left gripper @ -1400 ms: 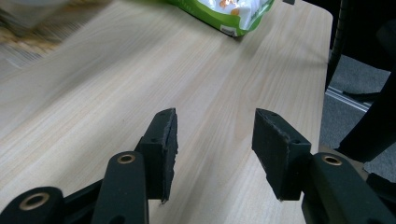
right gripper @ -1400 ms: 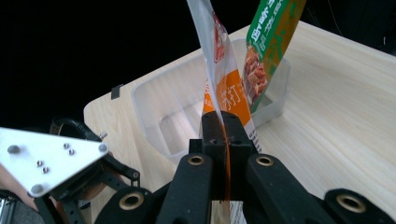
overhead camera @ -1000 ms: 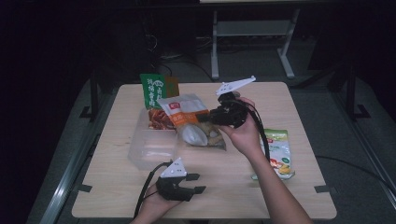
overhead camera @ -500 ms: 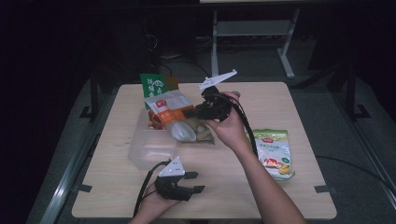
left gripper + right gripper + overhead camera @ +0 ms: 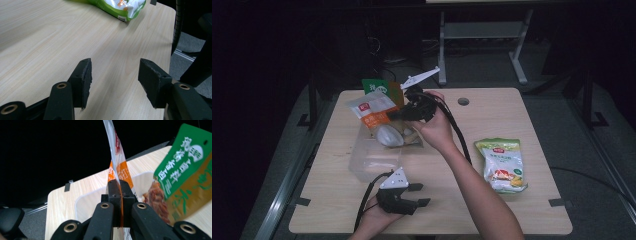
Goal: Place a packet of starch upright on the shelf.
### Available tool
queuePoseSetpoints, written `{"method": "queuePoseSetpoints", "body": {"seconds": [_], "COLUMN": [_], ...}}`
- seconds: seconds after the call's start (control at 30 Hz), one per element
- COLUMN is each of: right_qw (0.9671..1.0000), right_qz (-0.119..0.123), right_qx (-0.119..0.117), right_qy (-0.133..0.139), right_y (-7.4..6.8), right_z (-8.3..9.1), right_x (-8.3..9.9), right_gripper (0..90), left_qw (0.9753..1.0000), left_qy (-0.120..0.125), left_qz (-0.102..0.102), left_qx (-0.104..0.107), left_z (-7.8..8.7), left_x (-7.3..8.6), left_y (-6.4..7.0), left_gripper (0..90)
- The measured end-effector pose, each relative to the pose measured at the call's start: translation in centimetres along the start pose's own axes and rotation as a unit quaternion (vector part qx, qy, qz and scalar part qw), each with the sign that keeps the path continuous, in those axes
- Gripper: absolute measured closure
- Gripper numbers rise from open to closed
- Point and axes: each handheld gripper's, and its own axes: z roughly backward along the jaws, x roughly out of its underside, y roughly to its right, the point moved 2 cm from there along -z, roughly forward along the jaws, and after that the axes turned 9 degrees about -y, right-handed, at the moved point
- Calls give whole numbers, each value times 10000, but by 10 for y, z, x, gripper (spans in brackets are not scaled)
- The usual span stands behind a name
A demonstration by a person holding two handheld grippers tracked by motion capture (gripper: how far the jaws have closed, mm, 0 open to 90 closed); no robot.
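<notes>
My right gripper is shut on the edge of an orange-and-white snack packet and holds it above a clear plastic container at the table's left middle. In the right gripper view the packet stands edge-on, pinched between the jaws, with the container below. A green-and-brown packet hangs close on the right; in the high view this green packet is behind the container. My left gripper rests near the front edge, open and holding nothing.
A green-and-white snack bag lies flat on the right part of the wooden table; its end is ahead of the left jaws. The table's right edge and a dark chair wheel are close by. Dark floor surrounds the table.
My right gripper has carried the orange-and-white packet leftward, and it now hangs over the container. The left gripper has stayed still and open.
</notes>
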Motion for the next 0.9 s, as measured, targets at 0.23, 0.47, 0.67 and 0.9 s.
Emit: {"method": "queuePoseSetpoints", "body": {"seconds": [0.23,0.47,0.67,0.9], "right_qw": [9997,9991,9983,9978], "right_qz": [-125,-321,-490,-533], "right_qx": [-193,-279,-287,-90], "right_qy": [-27,-81,-154,-374], "right_y": [5,16,24,31], "right_z": [-31,-64,-85,-99], "right_x": [-9,-7,0,15], "right_gripper": [900,899,899,898], "left_qw": [10000,10000,10000,9999], "left_qy": [-49,-28,-7,-12], "left_qz": [-4,39,93,99], "left_qx": [1,25,22,29], "left_z": [0,2,2,2], "left_x": [1,1,1,1], "left_y": [0,0,0,0], "left_gripper": [441,442,441,442]}}
